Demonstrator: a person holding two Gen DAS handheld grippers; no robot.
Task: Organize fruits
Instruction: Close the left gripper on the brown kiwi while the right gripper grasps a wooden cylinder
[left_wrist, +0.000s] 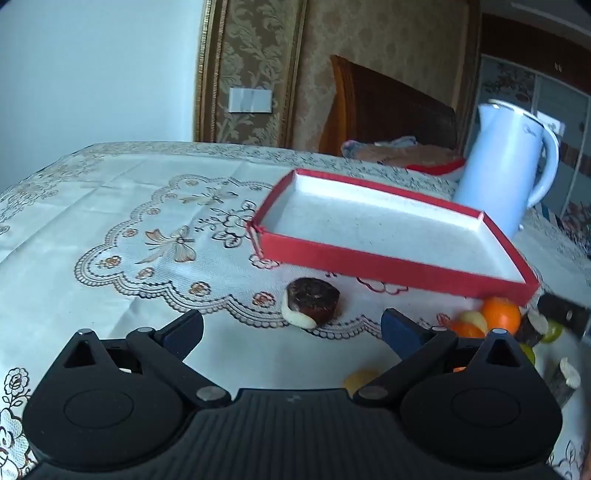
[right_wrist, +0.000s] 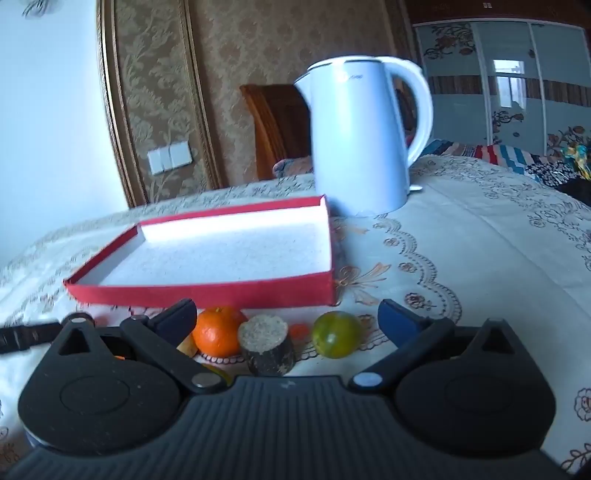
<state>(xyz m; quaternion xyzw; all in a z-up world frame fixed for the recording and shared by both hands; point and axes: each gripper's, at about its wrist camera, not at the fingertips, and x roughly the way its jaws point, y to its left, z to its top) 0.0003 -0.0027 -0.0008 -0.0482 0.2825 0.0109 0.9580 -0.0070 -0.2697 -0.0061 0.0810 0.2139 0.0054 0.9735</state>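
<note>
A shallow red tray (left_wrist: 388, 269) (right_wrist: 207, 293) with a white inside stands on the tablecloth, nothing in it. In the left wrist view a dark brown round piece (left_wrist: 314, 301) with a pale slice against it lies just ahead of my open left gripper (left_wrist: 291, 326). An orange (left_wrist: 500, 314) and other small fruits cluster at the right. In the right wrist view an orange (right_wrist: 218, 336), a dark cut stump with a pale top (right_wrist: 267, 347) and a green fruit (right_wrist: 336, 334) lie between the fingers of my open right gripper (right_wrist: 288, 321), untouched.
A white electric kettle (left_wrist: 506, 170) (right_wrist: 364, 136) stands behind the tray's far corner. A lace-patterned tablecloth (left_wrist: 147, 229) covers the table. A wooden chair back (left_wrist: 384, 107) stands beyond the far edge. A black tool (right_wrist: 26, 336) shows at the left of the right wrist view.
</note>
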